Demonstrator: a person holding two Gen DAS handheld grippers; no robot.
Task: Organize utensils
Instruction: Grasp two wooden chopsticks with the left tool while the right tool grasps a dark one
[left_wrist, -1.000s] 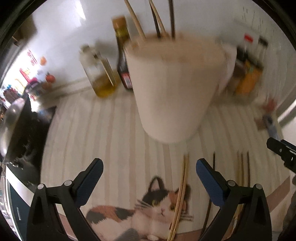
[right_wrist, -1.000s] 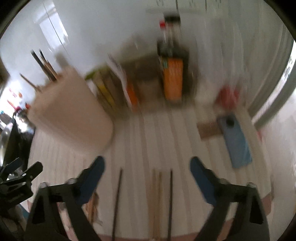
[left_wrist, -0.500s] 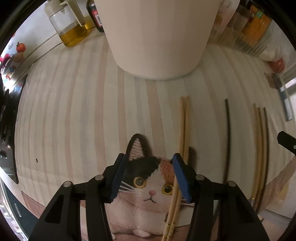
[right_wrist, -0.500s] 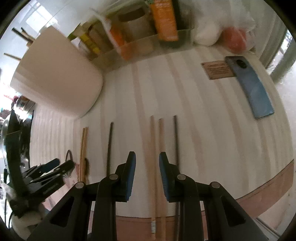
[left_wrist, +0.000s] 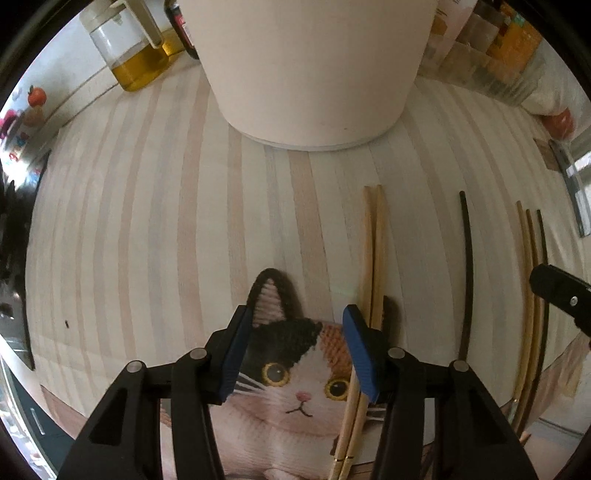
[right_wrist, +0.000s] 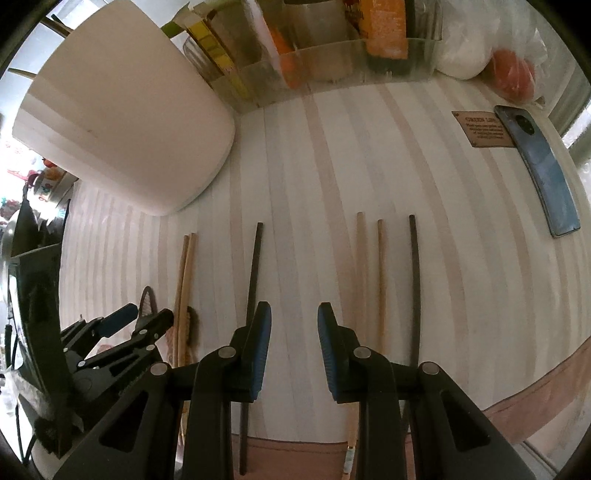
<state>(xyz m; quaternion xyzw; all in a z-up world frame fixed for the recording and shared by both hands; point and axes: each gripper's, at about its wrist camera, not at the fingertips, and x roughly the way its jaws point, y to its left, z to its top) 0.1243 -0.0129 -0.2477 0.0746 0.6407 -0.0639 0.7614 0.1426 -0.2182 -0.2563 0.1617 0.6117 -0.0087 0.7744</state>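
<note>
Both my grippers have dropped close to the striped mat (left_wrist: 147, 229) since the earlier frames, and their jaws have just been closing with nothing between them. Chopsticks lie in a row below the big white cup (left_wrist: 314, 66), long axes running up the frame. My left gripper (left_wrist: 297, 350) stands half open over the cat print, the light pair (left_wrist: 373, 258) just outside its right finger. My right gripper (right_wrist: 294, 350), narrowly open, straddles bare mat between the dark stick (right_wrist: 254, 273) and two pale sticks (right_wrist: 369, 280). Each needs a sideways shift, I judge.
</note>
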